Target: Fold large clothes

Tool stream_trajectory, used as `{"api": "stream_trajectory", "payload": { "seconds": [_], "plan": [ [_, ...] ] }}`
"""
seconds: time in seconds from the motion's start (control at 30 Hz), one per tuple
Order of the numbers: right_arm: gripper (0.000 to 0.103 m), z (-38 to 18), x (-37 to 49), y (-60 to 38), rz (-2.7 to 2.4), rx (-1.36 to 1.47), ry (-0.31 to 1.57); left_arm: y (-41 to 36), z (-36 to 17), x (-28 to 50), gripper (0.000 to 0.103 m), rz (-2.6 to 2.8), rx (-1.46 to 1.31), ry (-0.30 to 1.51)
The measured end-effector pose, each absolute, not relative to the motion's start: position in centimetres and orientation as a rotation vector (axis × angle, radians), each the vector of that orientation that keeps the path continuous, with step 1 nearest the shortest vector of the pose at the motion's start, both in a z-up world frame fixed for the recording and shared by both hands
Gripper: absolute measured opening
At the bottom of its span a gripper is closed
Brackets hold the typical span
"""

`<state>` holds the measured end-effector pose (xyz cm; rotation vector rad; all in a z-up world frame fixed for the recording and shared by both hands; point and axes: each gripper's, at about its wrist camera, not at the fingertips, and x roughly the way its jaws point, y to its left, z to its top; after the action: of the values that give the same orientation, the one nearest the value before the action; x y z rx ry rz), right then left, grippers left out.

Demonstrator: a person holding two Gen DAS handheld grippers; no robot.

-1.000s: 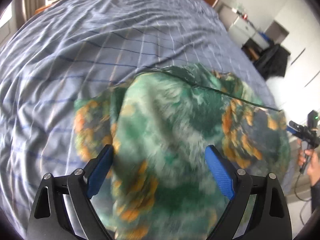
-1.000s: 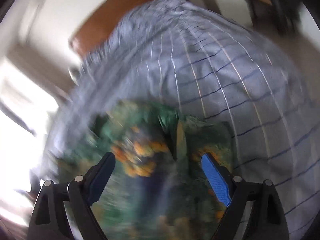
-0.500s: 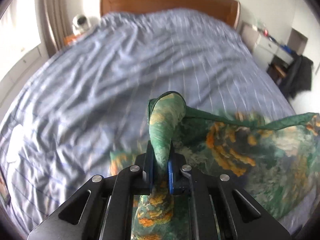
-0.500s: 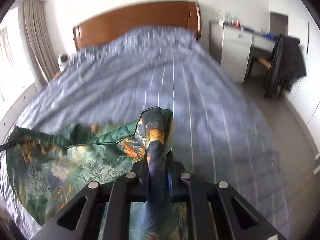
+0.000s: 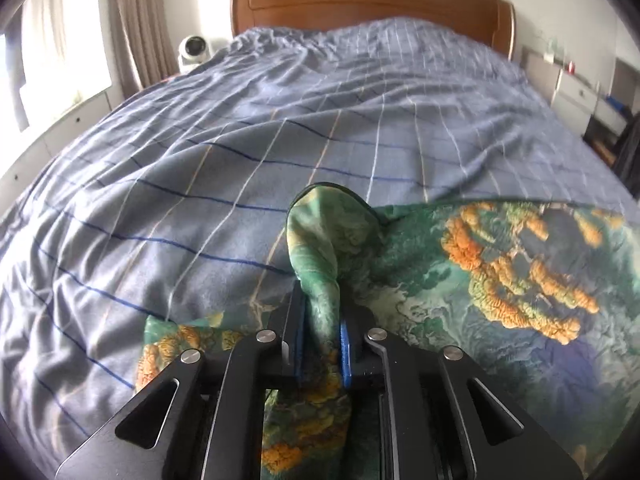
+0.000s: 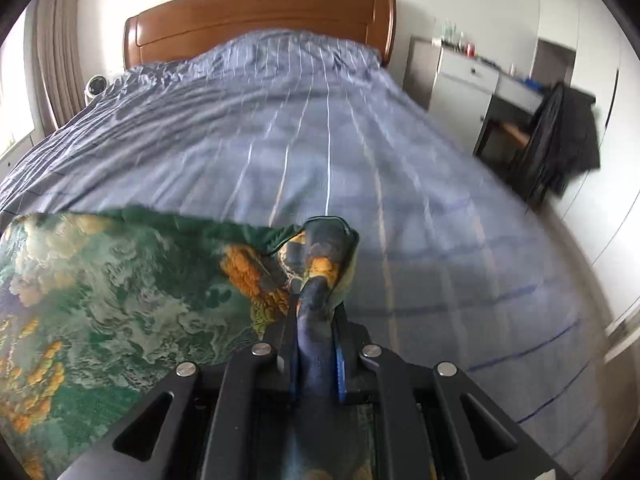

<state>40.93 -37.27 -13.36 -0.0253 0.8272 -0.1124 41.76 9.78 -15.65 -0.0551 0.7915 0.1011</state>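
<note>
Both grippers were spread wide over the cloth a sec ago, now each is clamped on a corner w/ the edge pulled taut between them. Left wrist view: left gripper pinches a bunched fold of the green/orange printed garment, which spreads off to the right over the blue checked bedspread. Right wrist view: right gripper pinches the garment too, rest spreading left over the bedspread. Wooden headboard at the far end.

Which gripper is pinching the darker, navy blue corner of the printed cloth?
The right gripper: its pinched bunch of printed cloth is navy, while the left gripper clamps green-and-orange fabric.
</note>
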Motion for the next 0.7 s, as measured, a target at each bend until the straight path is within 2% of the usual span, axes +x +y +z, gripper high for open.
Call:
{"api": "stream_trajectory", "payload": {
  "seconds": [0.33,0.7],
  "plan": [
    [0.014,-16.3,41.8,-38.0,-0.098,0.077,0.841,10.0,-16.9,41.9,0.015,0.081,-0.105,0.771],
    [0.015,-16.7,42.2,-38.3,-0.085,0.108,0.846,10.4,-17.3,42.0,0.016,0.068,-0.124,0.774]
  ]
}}
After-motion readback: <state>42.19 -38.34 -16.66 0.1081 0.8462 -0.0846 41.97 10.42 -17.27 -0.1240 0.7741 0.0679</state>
